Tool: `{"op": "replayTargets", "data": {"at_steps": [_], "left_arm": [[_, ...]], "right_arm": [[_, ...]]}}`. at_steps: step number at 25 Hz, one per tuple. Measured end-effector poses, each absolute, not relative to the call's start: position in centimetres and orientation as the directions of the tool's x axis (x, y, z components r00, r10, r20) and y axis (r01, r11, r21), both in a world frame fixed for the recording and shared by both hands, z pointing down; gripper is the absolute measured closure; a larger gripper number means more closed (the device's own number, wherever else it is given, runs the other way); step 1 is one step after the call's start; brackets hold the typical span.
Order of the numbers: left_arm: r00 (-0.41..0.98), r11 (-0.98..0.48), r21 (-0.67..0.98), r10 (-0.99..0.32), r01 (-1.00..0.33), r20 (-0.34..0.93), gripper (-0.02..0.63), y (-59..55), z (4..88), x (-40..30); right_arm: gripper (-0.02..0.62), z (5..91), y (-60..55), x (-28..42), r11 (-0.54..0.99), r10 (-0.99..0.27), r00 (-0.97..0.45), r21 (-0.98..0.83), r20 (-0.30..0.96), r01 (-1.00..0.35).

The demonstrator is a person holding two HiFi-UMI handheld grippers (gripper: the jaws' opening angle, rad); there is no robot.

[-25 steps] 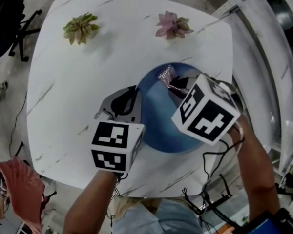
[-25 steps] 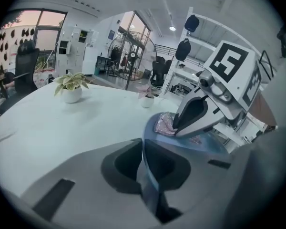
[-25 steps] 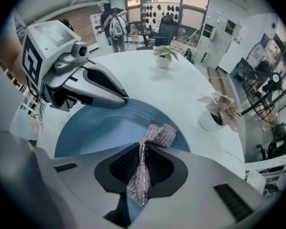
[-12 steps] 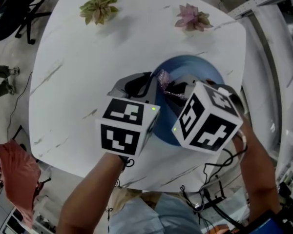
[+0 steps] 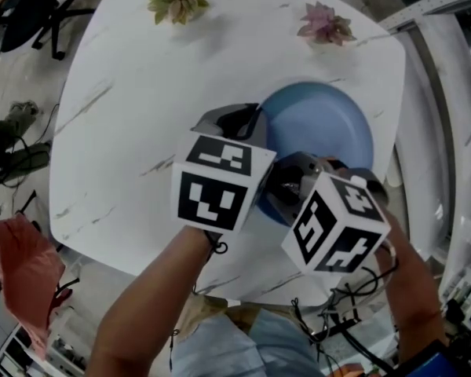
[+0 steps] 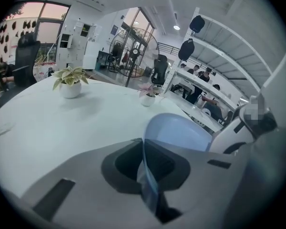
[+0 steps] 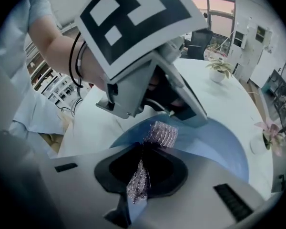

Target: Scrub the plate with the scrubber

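On the white marble-patterned table (image 5: pixel 125 93), the left gripper (image 5: pixel 247 124) is clamping the left rim of the round blue plate (image 5: pixel 330 124). The right gripper (image 7: pixel 139 175) is pinching the silvery mesh scrubber (image 7: pixel 162 133), holding it against the plate's near part.

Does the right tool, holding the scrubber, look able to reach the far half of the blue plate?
Probably yes. The right tool holds the scrubber over the plate, whose far half lies bare; the left tool grips only its left rim.
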State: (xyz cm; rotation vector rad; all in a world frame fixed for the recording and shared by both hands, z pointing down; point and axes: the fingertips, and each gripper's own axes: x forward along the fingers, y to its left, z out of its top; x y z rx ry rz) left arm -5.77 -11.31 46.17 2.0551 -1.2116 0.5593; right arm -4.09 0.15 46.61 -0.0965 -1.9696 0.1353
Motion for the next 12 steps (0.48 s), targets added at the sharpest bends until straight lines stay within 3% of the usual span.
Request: {"op": "replayTargets", "data": {"at_steps": [12], "left_arm": [[0.488,-0.363,0.331,-0.566,-0.871,0.664,0.589,-11.3,46.2,-5.6]], "right_arm": [[0.543,46.8,4.8,-0.3,0.956,0.289,-0.273,-0.29,0.917,0.038]]}}
